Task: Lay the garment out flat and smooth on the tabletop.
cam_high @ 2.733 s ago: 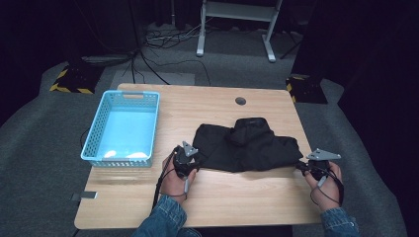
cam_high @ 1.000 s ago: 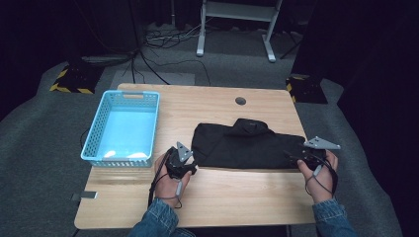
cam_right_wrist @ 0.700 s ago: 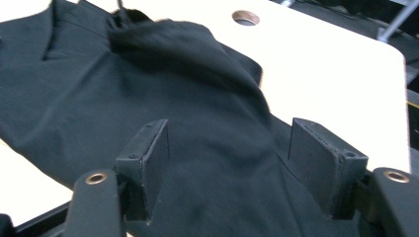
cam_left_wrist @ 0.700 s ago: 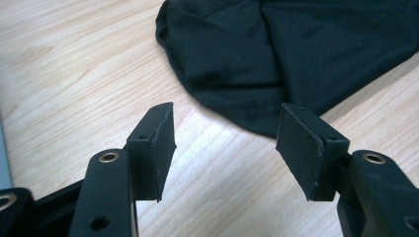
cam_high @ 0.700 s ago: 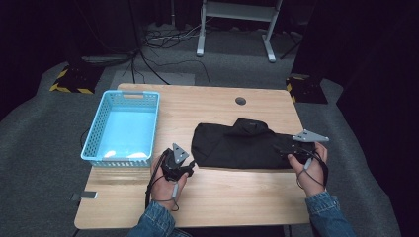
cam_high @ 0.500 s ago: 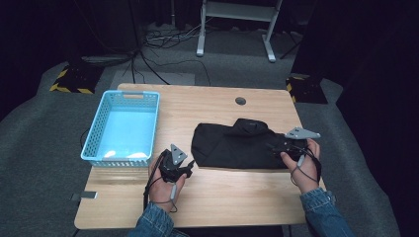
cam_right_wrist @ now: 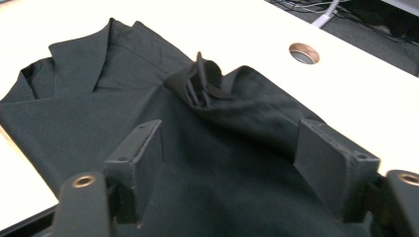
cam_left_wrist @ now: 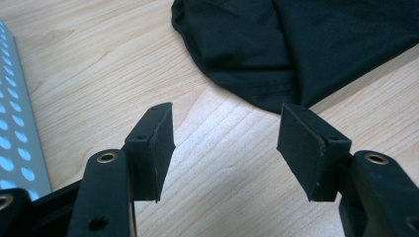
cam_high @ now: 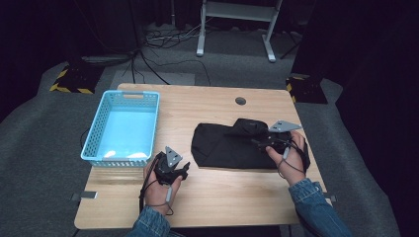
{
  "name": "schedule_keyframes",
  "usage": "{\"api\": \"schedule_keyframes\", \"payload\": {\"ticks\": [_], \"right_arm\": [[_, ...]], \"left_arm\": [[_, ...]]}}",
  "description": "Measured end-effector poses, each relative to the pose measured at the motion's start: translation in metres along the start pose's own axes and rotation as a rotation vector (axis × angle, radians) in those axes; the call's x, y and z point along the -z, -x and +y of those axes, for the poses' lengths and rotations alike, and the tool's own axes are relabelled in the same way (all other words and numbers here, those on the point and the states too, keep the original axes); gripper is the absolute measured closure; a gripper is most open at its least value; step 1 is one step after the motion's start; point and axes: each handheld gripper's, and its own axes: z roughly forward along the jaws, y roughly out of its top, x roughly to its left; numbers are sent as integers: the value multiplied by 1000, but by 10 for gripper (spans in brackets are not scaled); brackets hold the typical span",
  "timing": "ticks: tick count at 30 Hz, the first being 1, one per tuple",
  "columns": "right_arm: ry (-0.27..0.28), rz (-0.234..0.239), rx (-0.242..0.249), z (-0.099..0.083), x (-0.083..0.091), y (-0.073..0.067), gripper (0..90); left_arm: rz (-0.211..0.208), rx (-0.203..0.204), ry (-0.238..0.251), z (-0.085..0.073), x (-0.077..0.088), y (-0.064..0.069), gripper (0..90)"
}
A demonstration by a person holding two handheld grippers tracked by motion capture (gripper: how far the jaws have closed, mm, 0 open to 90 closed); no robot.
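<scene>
A black garment lies folded on the right half of the wooden table. My right gripper hovers over its right part. Its jaws have just been opening and stand open above the cloth, with nothing pressed between the pads. A bunched fold sticks up just ahead of them. My left gripper rests on the table just left of the garment's near left corner. It is open, with bare wood between its fingers.
A light blue perforated basket stands at the table's left, close to my left hand; its wall shows in the left gripper view. A round cable hole sits near the far edge, and also appears as a hole beyond the garment.
My right hand has moved left from the garment's right end to over the cloth, and that end now lies folded inward. The left hand has barely shifted.
</scene>
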Motion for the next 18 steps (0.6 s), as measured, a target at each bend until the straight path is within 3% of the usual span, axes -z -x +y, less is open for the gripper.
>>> {"api": "schedule_keyframes", "payload": {"ticks": [7,9,14,18], "right_arm": [[-16,-8,48,8,-29,-1,227],[-25,-4,54,8,-35,0,341],[-35,50,79,9,-39,2,811],[-43,55,114,8,-35,-1,862]], "left_arm": [[3,13,4,-2,2,-3,387],[0,18,6,-2,2,-4,386],[-9,25,9,-2,1,-5,387],[-11,30,12,-2,2,-5,388]]}}
